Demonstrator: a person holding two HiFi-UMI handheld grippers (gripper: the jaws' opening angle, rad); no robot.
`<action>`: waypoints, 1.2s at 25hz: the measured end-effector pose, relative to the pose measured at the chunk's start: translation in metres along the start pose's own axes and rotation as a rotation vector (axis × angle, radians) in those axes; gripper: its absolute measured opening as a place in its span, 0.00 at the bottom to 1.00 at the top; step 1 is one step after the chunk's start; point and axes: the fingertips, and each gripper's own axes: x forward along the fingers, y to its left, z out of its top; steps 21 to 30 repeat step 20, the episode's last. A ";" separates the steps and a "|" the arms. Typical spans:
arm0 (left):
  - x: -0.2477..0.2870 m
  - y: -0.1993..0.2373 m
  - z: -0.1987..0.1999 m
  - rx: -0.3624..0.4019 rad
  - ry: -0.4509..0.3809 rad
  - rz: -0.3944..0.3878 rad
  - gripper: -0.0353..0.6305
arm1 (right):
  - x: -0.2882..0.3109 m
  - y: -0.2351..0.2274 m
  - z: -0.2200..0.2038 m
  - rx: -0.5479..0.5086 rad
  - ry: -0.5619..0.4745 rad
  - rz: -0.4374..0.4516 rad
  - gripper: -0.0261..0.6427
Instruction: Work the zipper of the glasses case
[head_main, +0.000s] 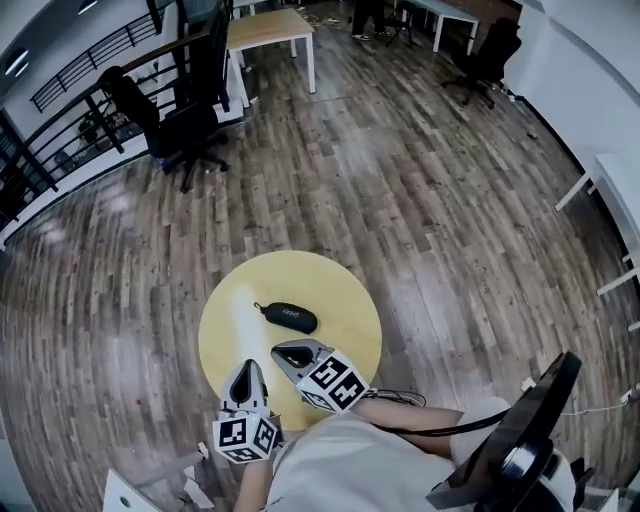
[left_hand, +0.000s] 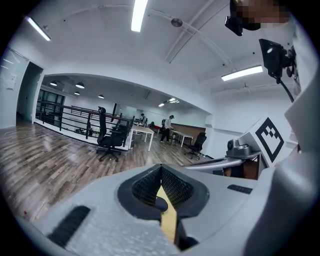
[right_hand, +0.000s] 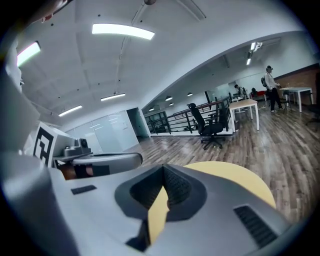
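Note:
A black glasses case (head_main: 289, 316) lies near the middle of the round yellow table (head_main: 340, 290), its pull tab pointing left. My left gripper (head_main: 246, 376) hovers over the table's near edge, shut with nothing held. My right gripper (head_main: 291, 356) sits just right of it, a little short of the case, also shut and empty. In the left gripper view the jaws (left_hand: 161, 187) meet at the tips, with a sliver of table showing below. The right gripper view shows the jaws (right_hand: 163, 186) closed over the yellow table (right_hand: 240, 182). Neither gripper view shows the case.
Wood-plank floor surrounds the table. A black office chair (head_main: 180, 125) and a light wooden desk (head_main: 265, 30) stand far back left by a black railing (head_main: 60, 90). White desks line the right wall (head_main: 610, 200). A dark chair back (head_main: 520, 430) is at my near right.

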 end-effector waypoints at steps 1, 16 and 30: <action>0.004 -0.004 0.001 0.018 0.006 -0.006 0.06 | -0.003 -0.003 0.001 -0.002 -0.004 -0.007 0.04; 0.020 -0.016 -0.001 0.061 0.037 -0.006 0.06 | -0.017 -0.021 0.004 -0.014 -0.006 -0.029 0.04; 0.019 -0.015 0.002 0.062 0.036 0.001 0.06 | -0.017 -0.020 0.005 -0.014 -0.003 -0.023 0.04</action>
